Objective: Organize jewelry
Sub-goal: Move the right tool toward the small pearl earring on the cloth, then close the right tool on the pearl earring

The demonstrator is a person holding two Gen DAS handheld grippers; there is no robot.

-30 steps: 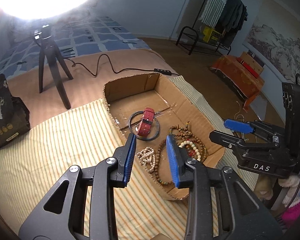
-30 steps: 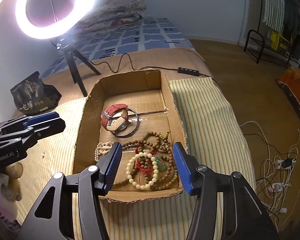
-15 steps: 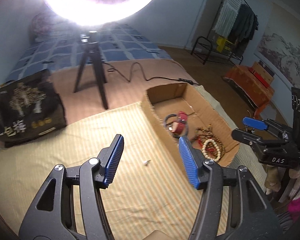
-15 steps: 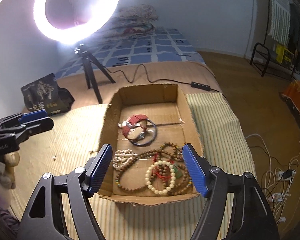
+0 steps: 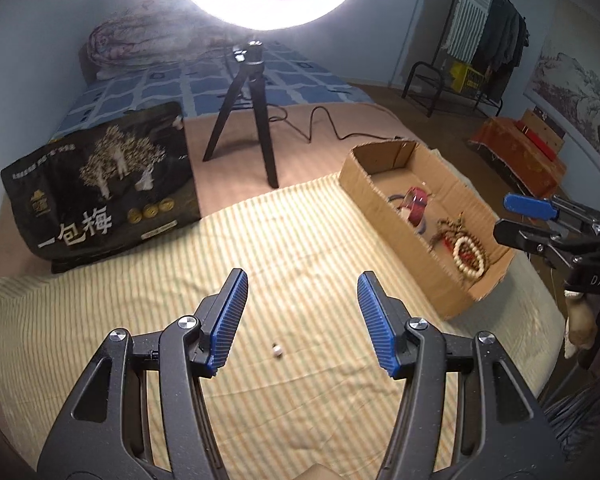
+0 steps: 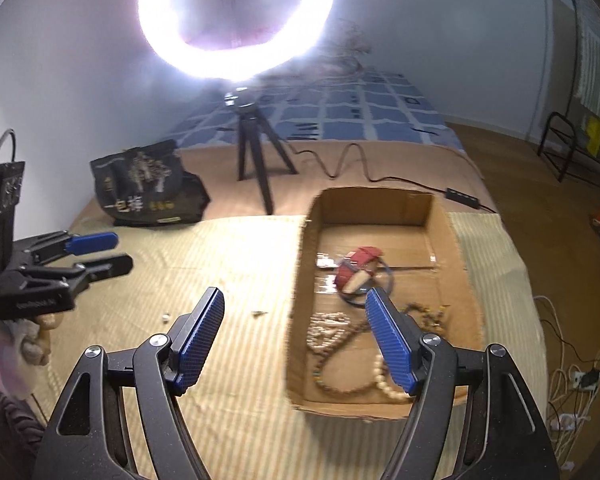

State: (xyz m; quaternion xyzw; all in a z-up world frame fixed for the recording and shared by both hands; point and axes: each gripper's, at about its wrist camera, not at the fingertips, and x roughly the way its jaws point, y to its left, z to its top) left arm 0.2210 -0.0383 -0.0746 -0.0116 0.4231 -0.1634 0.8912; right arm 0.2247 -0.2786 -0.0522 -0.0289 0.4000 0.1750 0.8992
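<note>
Both the left gripper (image 5: pixel 302 320) and right gripper (image 6: pixel 294 338) hang released and empty, so gathering looks nearly done: beads (image 5: pixel 468 254) lie in the box (image 5: pixel 384 204), and a small stray piece (image 5: pixel 277 350) left of it on the striped cloth (image 5: pixel 140 304) needs a fine pinch.

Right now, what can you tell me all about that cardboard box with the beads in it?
The cardboard box is a shallow brown tray with no lid and rough, torn edges. It lies flat on the striped cloth. Shiny tape crosses its floor. Inside are a red watch strap on a dark ring, brown bead strings and a pale bead bracelet. Neither tool touches it; the right tool hangs over its left wall.
</note>
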